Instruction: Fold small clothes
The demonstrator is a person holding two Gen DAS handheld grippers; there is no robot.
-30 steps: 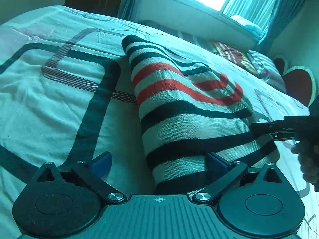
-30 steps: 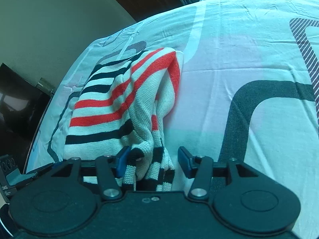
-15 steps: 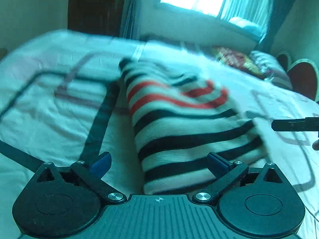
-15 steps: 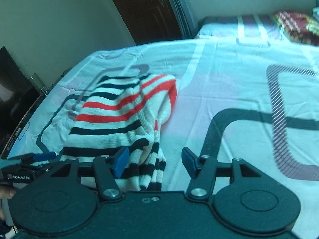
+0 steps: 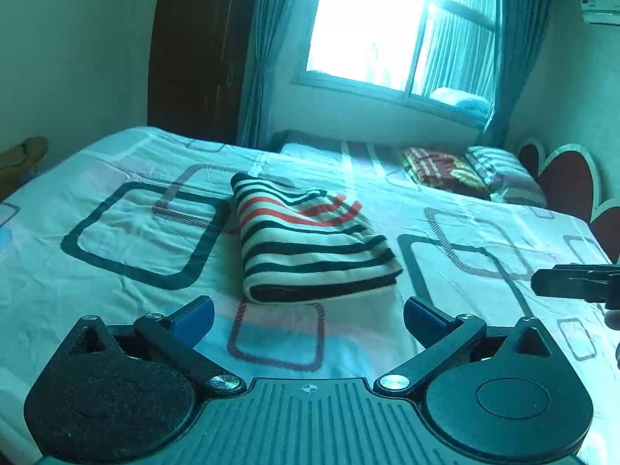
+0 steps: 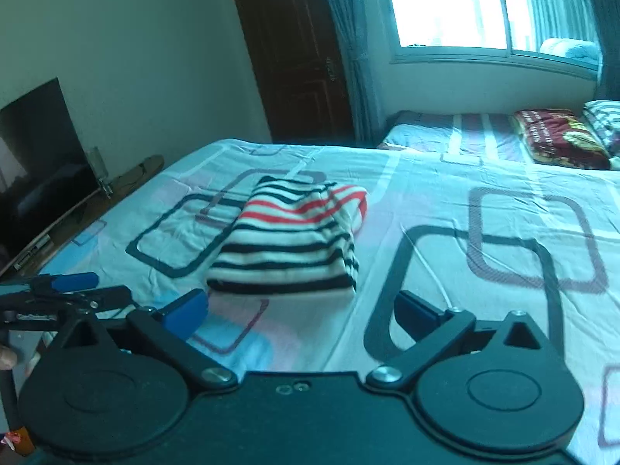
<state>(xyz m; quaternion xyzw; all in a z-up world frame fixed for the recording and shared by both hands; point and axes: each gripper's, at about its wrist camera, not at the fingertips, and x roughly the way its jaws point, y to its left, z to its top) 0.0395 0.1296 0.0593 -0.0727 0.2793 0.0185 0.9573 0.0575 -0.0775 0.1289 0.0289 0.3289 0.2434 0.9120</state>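
Observation:
A small knit sweater [image 5: 310,244] with black, white and red stripes lies folded in a compact rectangle on the bed; it also shows in the right wrist view [image 6: 290,244]. My left gripper [image 5: 308,316] is open and empty, held back from the sweater's near edge. My right gripper [image 6: 300,310] is open and empty, also short of the sweater. The right gripper shows at the right edge of the left wrist view [image 5: 573,283], and the left gripper at the left edge of the right wrist view [image 6: 66,290].
The bed sheet [image 5: 128,232] is pale with rounded square patterns. Pillows and a folded blanket [image 5: 438,166] lie at the head of the bed by the window. A dark television [image 6: 35,170] stands on a low shelf beside the bed.
Both grippers have drawn back and risen from the sweater. The right gripper's jaws, which straddled the sweater's edge, are now clear of it. The sweater lies folded where it was.

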